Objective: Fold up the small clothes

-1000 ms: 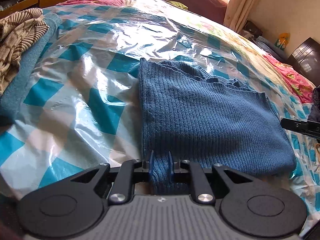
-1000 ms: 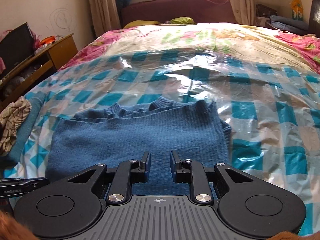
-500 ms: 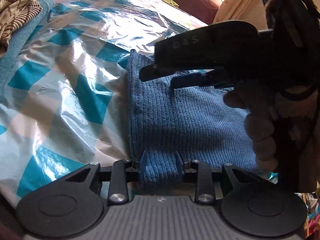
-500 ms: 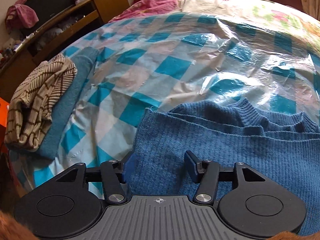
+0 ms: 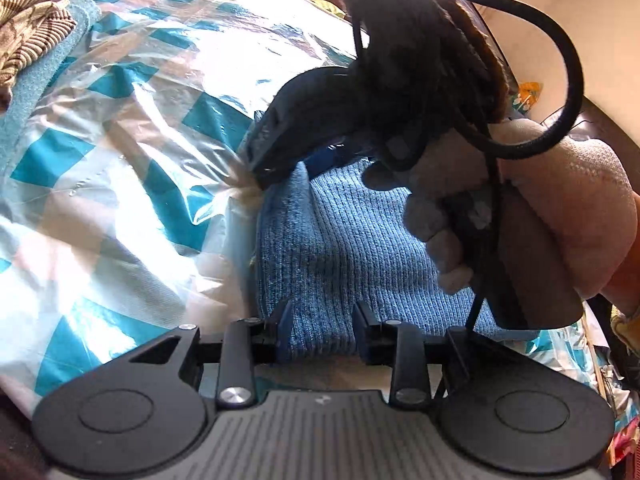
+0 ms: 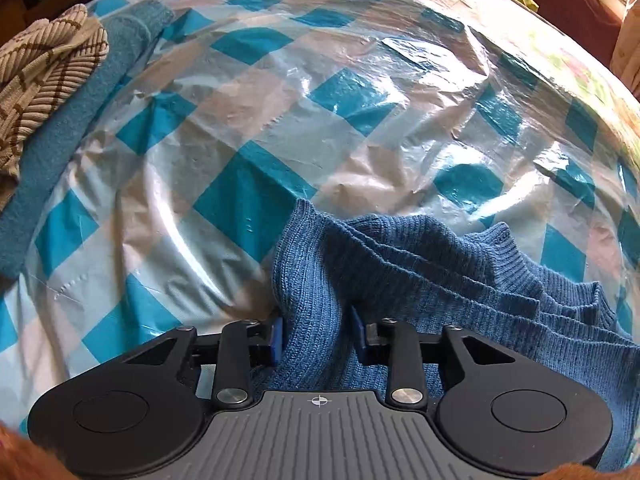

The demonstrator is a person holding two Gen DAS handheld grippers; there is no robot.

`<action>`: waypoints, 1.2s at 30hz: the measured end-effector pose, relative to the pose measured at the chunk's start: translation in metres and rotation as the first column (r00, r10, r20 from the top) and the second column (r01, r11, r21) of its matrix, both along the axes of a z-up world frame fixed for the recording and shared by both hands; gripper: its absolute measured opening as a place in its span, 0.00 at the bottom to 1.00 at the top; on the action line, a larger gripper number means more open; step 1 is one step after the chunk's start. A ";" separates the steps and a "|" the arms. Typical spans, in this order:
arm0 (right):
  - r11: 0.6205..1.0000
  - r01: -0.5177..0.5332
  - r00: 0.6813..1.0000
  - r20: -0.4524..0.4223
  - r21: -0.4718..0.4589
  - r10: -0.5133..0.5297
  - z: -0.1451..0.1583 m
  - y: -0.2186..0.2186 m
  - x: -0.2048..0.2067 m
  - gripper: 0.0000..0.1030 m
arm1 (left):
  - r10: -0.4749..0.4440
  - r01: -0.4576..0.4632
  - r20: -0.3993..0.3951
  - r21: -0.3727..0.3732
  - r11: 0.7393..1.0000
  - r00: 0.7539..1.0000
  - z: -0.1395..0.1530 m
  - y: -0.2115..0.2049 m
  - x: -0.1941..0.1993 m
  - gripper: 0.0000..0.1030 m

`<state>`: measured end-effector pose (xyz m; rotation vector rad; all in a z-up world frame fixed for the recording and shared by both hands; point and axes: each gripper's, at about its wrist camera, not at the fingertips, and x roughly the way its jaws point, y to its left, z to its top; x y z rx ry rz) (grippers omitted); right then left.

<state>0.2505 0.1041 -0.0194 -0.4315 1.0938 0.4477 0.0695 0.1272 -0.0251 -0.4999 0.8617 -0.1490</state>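
Where the person's right hand [image 5: 532, 216] and its dark fuzzy sleeve cross the left wrist view, they hide the far half of the blue sweater [image 5: 344, 256] and most of the right gripper [image 6: 318, 330], whose black body shows only at the sweater's far left corner. Bright glare washes out the plastic sheet [image 5: 120, 168] there. The sweater is a ribbed knit, folded into a thick pad, lying on the crinkled, glossy teal-and-white checked sheet that covers the bed. The left gripper [image 5: 322, 330] has its blue pads partly apart with a bunched fold of the near edge pressed between them. In the right wrist view the right gripper's jaws are closing on a raised ridge of knit at the corner, the cloth filling the gap. By the sheet's left edge lie a brown striped garment [image 6: 44, 76] and a teal towel [image 6: 68, 120], both cut off by the frame.
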 end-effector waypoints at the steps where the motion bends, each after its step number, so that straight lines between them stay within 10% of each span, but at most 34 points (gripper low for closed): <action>1: 1.000 0.009 1.000 -0.010 0.020 -0.009 0.003 -0.005 0.002 0.21 | 0.001 -0.001 0.007 0.002 1.000 1.000 0.001 -0.001 0.000 0.37; 21: 0.881 0.139 0.990 -0.059 0.452 -0.126 0.073 -0.138 -0.002 0.13 | -0.009 -0.027 0.163 0.222 0.975 0.987 0.022 -0.040 -0.016 0.76; 23: 0.865 0.153 0.988 -0.067 0.479 -0.138 0.074 -0.153 -0.002 0.13 | -0.038 -0.008 0.163 0.274 0.962 0.986 0.022 -0.054 -0.004 0.70; 27: 0.828 0.191 0.981 -0.079 0.528 -0.176 0.077 -0.189 0.000 0.13 | -0.092 0.054 0.152 0.238 0.970 0.984 0.030 -0.076 0.021 0.21; 36: 0.718 0.316 0.941 -0.107 0.620 -0.321 0.072 -0.300 0.018 0.13 | -0.315 0.250 0.230 0.270 0.930 0.921 0.058 -0.177 0.051 0.21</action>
